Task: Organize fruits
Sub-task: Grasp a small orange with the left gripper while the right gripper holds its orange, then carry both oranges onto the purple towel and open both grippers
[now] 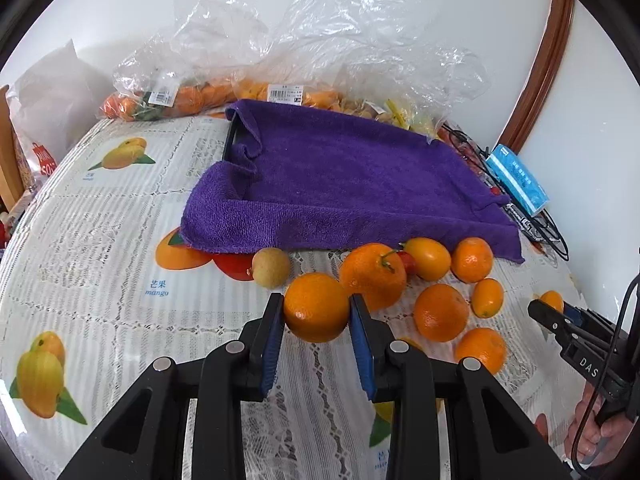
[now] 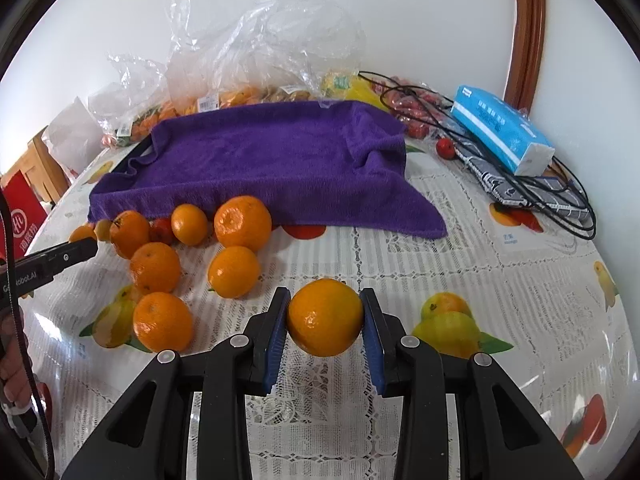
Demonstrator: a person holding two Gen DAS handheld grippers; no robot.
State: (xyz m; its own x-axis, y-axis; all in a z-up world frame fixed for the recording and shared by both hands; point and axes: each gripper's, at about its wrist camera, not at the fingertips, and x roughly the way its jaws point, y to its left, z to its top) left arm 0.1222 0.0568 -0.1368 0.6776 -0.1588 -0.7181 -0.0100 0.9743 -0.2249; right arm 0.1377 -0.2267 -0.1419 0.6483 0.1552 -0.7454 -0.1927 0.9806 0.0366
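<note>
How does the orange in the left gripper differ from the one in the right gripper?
The orange in the left gripper is a deeper orange; the orange in the right gripper is paler and more yellow. The left one sits right beside the loose pile of fruit, while the right one is off to the side of it, over bare tablecloth. Both are round, glossy and pinched between blue pads, one per gripper.

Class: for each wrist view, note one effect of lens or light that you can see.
Left wrist view: fisheye bends the table edge and wooden frame into curves, with black corners. Right wrist view: glare spots on the held orange and shiny tablecloth.
</note>
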